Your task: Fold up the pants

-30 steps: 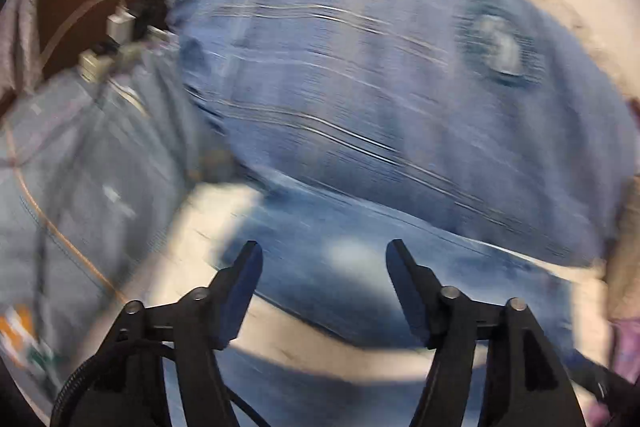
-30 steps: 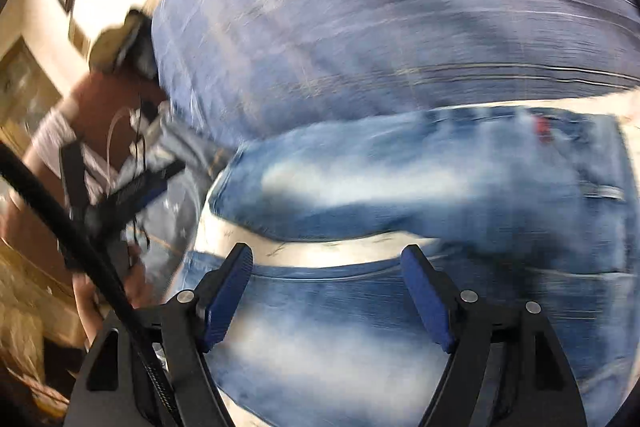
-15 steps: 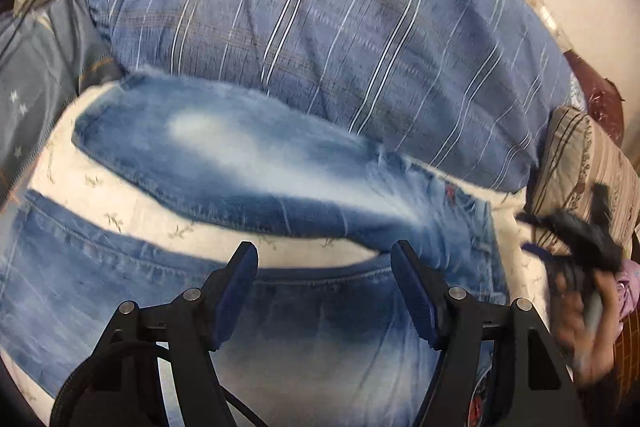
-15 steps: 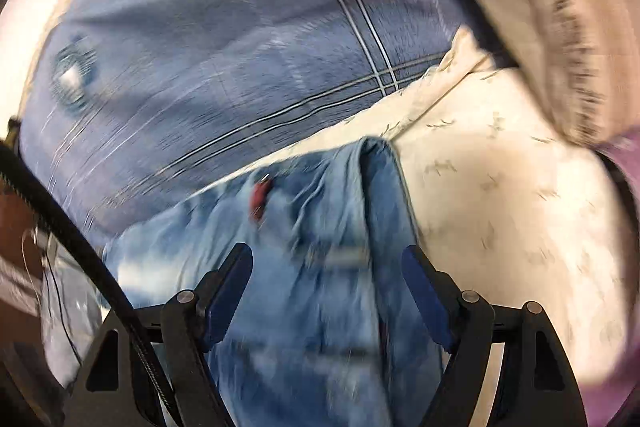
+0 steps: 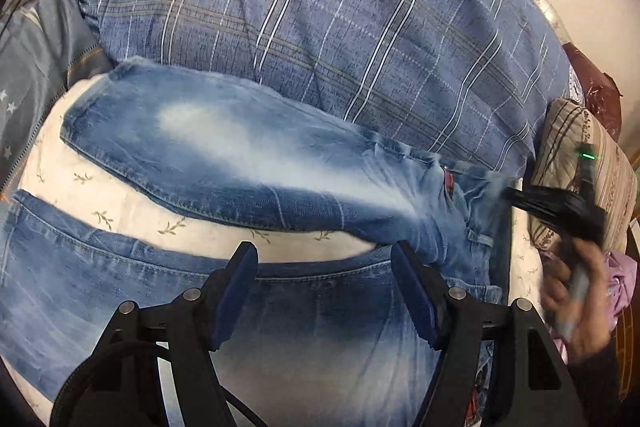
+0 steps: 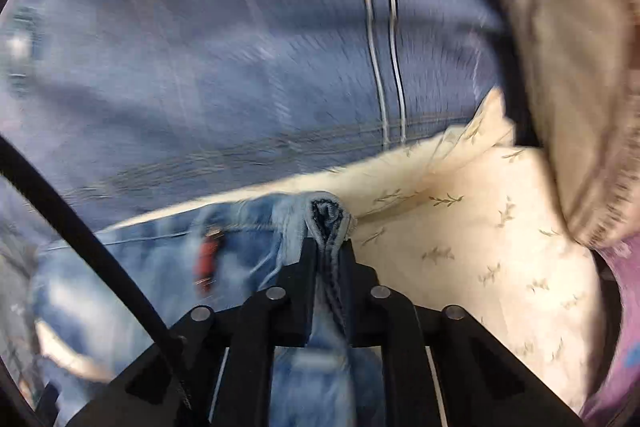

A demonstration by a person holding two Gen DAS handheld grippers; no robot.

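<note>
My R gripper [image 6: 328,247] has just been closing & now pinches the jeans' [image 5: 248,155] waist edge on the sheet [image 6: 500,227], L gripper [image 5: 324,291] hangs open over a leg w/ nothing in it, so I think a fast pull could slip the thick hem out.

The jeans [image 6: 120,267] and striped pillow [image 6: 200,47] blur in the right wrist view.

Faded blue jeans [image 5: 248,155]; cream leaf-print sheet [image 6: 500,227]
</note>
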